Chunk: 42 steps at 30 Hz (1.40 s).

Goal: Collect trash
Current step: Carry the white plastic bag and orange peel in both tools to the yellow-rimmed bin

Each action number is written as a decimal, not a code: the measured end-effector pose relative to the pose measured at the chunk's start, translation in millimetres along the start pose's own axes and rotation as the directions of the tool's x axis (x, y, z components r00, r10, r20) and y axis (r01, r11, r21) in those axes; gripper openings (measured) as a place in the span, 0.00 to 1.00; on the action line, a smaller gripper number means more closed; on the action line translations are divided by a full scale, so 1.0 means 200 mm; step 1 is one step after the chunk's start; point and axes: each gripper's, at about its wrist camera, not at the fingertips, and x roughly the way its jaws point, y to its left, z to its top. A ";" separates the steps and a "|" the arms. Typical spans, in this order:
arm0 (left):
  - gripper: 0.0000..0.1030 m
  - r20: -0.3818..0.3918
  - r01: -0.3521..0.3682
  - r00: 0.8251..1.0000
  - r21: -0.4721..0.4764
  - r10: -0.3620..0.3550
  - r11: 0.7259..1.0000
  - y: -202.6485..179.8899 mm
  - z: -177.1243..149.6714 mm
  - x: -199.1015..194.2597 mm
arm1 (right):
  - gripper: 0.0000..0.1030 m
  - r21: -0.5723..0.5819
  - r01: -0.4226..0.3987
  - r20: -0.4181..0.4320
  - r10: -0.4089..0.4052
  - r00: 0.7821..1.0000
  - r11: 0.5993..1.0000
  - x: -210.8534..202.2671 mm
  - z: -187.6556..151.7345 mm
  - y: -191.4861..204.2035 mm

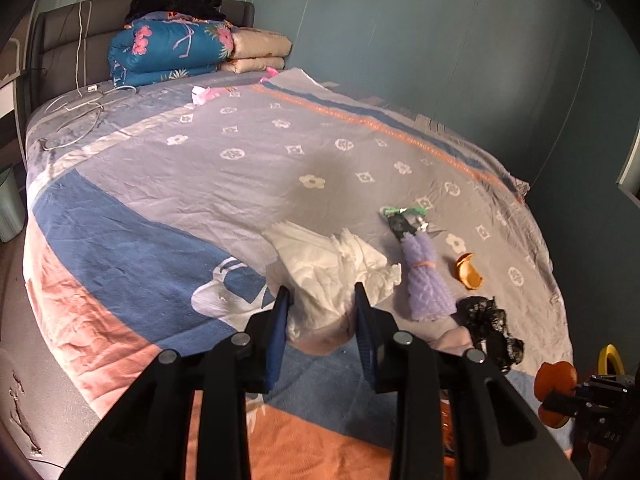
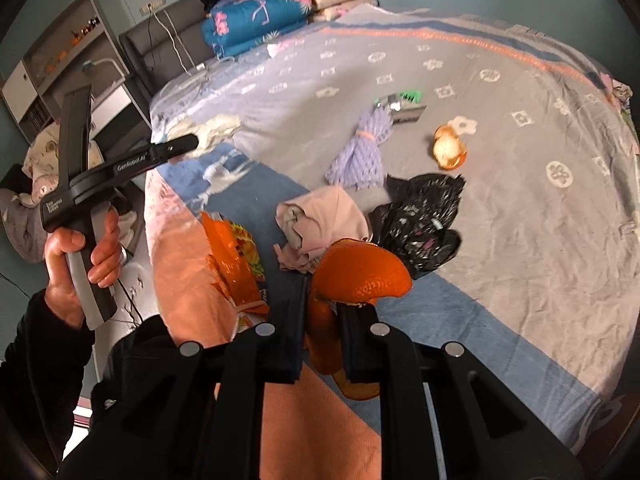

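Observation:
My left gripper (image 1: pixel 322 296) is shut on a crumpled white tissue (image 1: pixel 328 260), which hangs between its blue pads above the bedspread (image 1: pixel 224 184). My right gripper (image 2: pixel 322 292) is shut on a large piece of orange peel (image 2: pixel 360 276); that peel (image 1: pixel 554 376) also shows at the lower right of the left wrist view. On the bed lie a purple foam net (image 2: pixel 360 148), a second orange peel (image 2: pixel 450 148), a crumpled black bag (image 2: pixel 420 216), a pink wad (image 2: pixel 320 216), a green wrapper (image 2: pixel 400 104) and an orange snack wrapper (image 2: pixel 232 256). A hand (image 2: pixel 80 256) holds the left gripper's handle.
Folded quilts (image 1: pixel 172 52) with black clothes on top sit at the headboard, and white cables (image 1: pixel 80 108) lie near them. A teal wall (image 1: pixel 480 60) runs along the bed's far side. A pale bin (image 1: pixel 10 208) stands on the floor at the left. A shelf unit (image 2: pixel 60 60) stands beside the bed.

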 end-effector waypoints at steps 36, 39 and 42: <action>0.28 -0.002 0.160 0.987 0.161 -0.162 0.974 -0.82 -0.18 -0.35 | 0.14 0.158 0.150 0.232 -0.184 0.955 0.976 -0.92 -0.26 -0.47; 0.28 0.000 0.174 0.984 0.194 -0.178 0.965 -0.91 -0.19 -0.37 | 0.14 0.181 0.180 0.252 -0.222 0.942 0.967 -1.01 -0.30 -0.52; 0.28 -0.003 0.193 0.980 0.214 -0.197 0.958 -0.98 -0.20 -0.41 | 0.14 0.205 0.202 0.264 -0.253 0.931 0.958 -1.09 -0.34 -0.58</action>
